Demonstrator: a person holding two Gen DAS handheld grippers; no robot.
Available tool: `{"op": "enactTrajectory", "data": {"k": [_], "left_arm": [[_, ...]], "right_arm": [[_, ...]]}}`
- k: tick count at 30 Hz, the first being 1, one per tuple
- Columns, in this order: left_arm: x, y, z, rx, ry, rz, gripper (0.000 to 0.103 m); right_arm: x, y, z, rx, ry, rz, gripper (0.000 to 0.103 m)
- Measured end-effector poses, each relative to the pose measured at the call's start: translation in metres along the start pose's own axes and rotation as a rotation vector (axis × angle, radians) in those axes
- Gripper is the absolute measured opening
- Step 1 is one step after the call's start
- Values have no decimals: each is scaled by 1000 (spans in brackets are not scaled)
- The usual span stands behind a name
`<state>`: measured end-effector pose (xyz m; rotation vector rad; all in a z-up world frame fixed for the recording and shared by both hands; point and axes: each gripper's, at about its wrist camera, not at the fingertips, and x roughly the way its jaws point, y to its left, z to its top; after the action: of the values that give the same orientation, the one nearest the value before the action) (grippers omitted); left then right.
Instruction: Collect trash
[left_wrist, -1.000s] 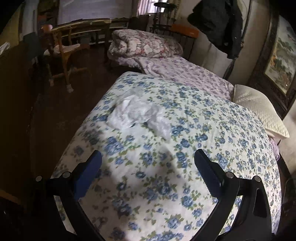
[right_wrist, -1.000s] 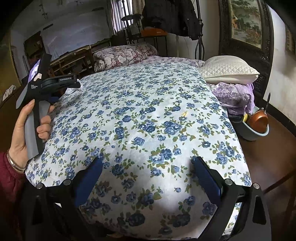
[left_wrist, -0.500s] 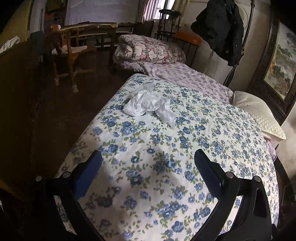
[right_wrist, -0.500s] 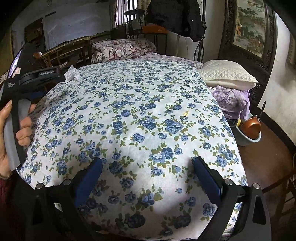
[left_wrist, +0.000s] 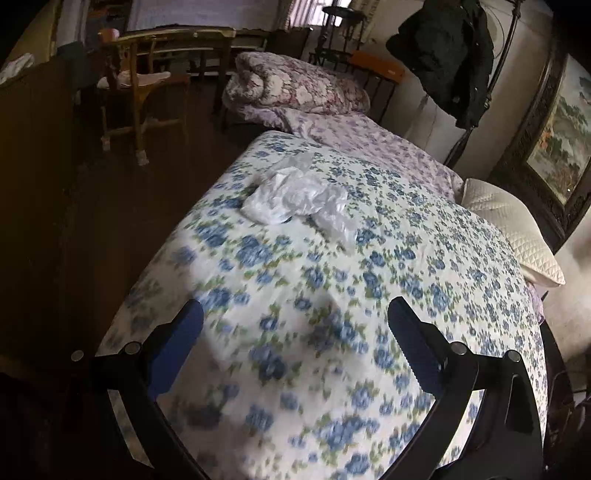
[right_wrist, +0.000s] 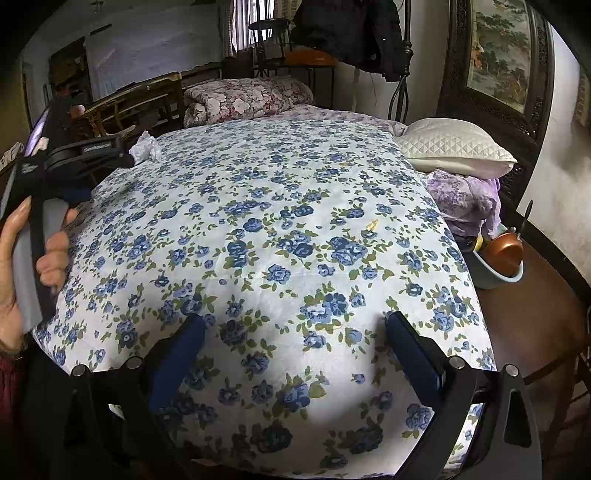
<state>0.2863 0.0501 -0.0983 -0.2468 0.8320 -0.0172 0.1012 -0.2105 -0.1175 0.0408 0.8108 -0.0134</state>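
Crumpled white plastic bag (left_wrist: 295, 199) lies on the blue-flowered white quilt (left_wrist: 406, 266) near the bed's left edge. Left tool (left_wrist: 295, 325) and right tool (right_wrist: 293, 328) both gape wide, empty, over the quilt, well short of the bag.

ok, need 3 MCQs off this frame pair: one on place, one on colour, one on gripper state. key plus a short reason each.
1. Where does the crumpled plastic bag lie?
A. On the floor by the chair
B. On the floral quilt, near its left edge
C. On the white pillow

2. What colour are the quilt's flowers?
A. Blue
B. Red
C. Yellow

3. What state is the left gripper in?
A. Shut on the bag
B. Shut on nothing
C. Open, holding nothing

Key: 1 B, the bag rests on the quilt close to the side that borders the dark floor. 2 A, blue blooms with green leaves cover the white cloth. 3 C, its fingers stand wide apart with only quilt between them, short of the bag.
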Motion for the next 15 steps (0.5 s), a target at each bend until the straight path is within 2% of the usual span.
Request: {"op": "enactTrajectory", "data": {"k": [6,11,15], "left_arm": [[34,7,34,-36,13,-24,96],[54,0,53,6,31,-19,96],[63,3,61,-4,35,-12,96]], "right_arm": [[-1,-3,0,18,-5,22,97],[-3,-7,0,33,-10,47,98],[-3,-8,0,40,-14,63,98]]}}
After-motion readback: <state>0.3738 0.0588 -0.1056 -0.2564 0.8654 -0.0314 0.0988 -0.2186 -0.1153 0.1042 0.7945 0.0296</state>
